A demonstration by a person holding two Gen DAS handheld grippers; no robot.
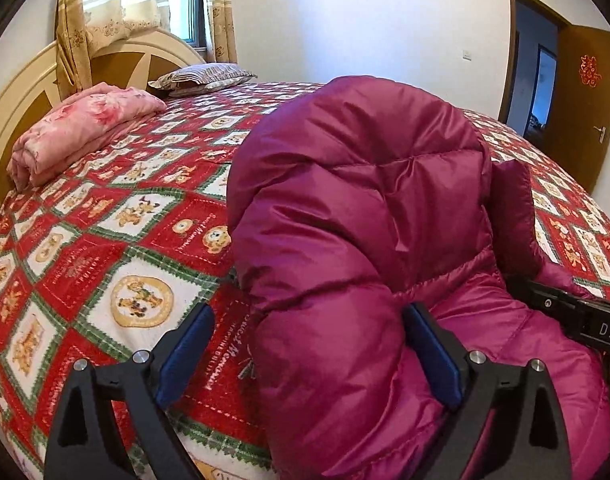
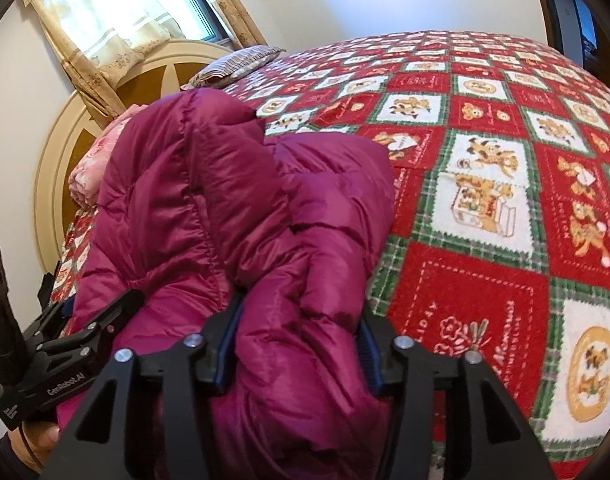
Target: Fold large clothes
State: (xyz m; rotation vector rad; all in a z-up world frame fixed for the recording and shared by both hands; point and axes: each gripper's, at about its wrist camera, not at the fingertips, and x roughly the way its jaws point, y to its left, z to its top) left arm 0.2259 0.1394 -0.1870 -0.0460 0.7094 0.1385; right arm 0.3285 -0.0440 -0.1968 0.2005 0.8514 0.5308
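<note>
Left claw [image 1: 309, 360]: blue-padded fingers spread wide. The left finger is over bare bedspread; the right finger presses against the side of the puffy magenta quilted down jacket [image 1: 369, 208]. A thick roll of jacket bulges into the gap between the fingers, but they do not close on it. I judge this claw open and holding nothing, though the near fabric hides part of the contact.

Left of this claw, well apart toward the headboard: a folded pink floral blanket [image 1: 81, 128]. Beyond it, a striped grey pillow [image 1: 209, 76]. All lie on the bed with a red, white and green cartoon-print bedspread [image 1: 105, 248].

Right claw [image 2: 297, 360]: fingers part-closed around a fat bundle of the same jacket [image 2: 233, 208], blue pads biting into both sides. It grips the near edge. The jacket rises ahead of this claw in a tall, doubled-over hump, then slumps left toward the other claw [image 2: 93, 328], seen at the frame's left edge. Bare bedspread [image 2: 505, 208] runs off to the right of this claw.

Step in hand, as I judge it: mid-fold, with the jacket's lower part being brought up and over its upper body.

Next move likely calls for the left claw to take a matching grip on its side. Both then carry the edge forward and lay it level. Slick, airy fill may spring back or slide.
</note>
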